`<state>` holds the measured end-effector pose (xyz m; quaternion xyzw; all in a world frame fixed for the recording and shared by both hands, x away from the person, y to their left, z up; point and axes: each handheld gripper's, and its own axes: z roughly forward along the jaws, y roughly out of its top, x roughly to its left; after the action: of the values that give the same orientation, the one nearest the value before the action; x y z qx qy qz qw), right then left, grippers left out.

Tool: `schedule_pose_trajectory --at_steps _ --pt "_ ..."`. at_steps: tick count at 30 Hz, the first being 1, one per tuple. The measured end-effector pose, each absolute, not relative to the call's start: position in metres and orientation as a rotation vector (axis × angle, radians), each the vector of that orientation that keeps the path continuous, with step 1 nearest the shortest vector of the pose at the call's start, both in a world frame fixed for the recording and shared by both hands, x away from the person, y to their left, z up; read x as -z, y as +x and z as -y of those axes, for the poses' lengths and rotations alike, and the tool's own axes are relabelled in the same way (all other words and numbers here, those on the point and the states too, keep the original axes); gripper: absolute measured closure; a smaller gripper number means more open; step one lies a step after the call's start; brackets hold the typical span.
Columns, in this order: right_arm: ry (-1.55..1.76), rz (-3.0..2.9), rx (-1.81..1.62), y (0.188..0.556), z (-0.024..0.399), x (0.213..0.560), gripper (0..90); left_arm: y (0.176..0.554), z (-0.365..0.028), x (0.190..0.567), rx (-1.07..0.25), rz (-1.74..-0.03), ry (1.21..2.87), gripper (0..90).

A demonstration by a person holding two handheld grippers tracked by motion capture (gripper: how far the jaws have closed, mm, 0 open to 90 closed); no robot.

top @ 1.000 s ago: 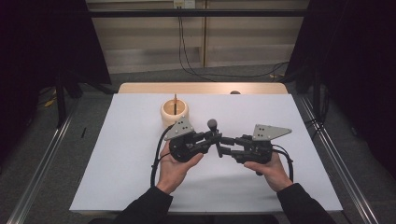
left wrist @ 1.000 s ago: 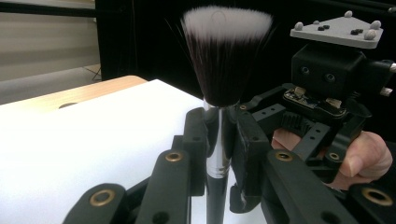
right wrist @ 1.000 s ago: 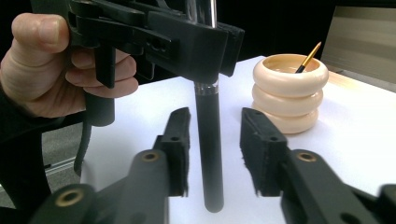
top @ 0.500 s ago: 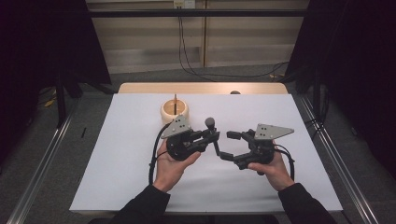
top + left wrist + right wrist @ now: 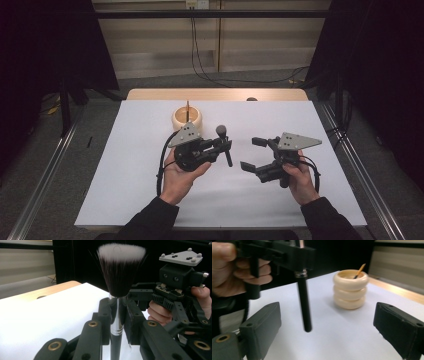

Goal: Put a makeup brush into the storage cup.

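Note:
A makeup brush (image 5: 225, 145) with a black handle, silver ferrule and dark white-tipped bristles (image 5: 121, 267) stands upright in my left gripper (image 5: 226, 148), which is shut on its ferrule (image 5: 116, 326). My right gripper (image 5: 252, 154) sits a little to the right of it. Its jaws have just been opening and stand wide apart with nothing between them. In the right gripper view the brush handle (image 5: 304, 305) hangs ahead of the right gripper (image 5: 329, 326), its lower end free above the sheet. The right gripper (image 5: 180, 287) faces the brush in the left gripper view.
A cream ringed holder (image 5: 187, 118) with a thin orange-handled brush (image 5: 360, 270) in it stands behind the left gripper. A white sheet (image 5: 125, 190) covers the table. A wooden strip (image 5: 215, 94) runs along the back edge, with a small dark spot (image 5: 251, 99) on it.
The right gripper's jaws have opened off the brush handle and it has drawn back to the right. The left gripper keeps the brush, now more upright.

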<state>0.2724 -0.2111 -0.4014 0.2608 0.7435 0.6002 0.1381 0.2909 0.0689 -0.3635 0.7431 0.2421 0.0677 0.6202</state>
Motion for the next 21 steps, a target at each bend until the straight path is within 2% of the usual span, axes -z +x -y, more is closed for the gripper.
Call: schedule_pose_trajectory --at_steps 21 --pt "0.949 -1.977 -1.628 0.243 0.258 0.416 4.9 0.294 -0.088 0.362 -0.172 -0.591 1.703 77.5"
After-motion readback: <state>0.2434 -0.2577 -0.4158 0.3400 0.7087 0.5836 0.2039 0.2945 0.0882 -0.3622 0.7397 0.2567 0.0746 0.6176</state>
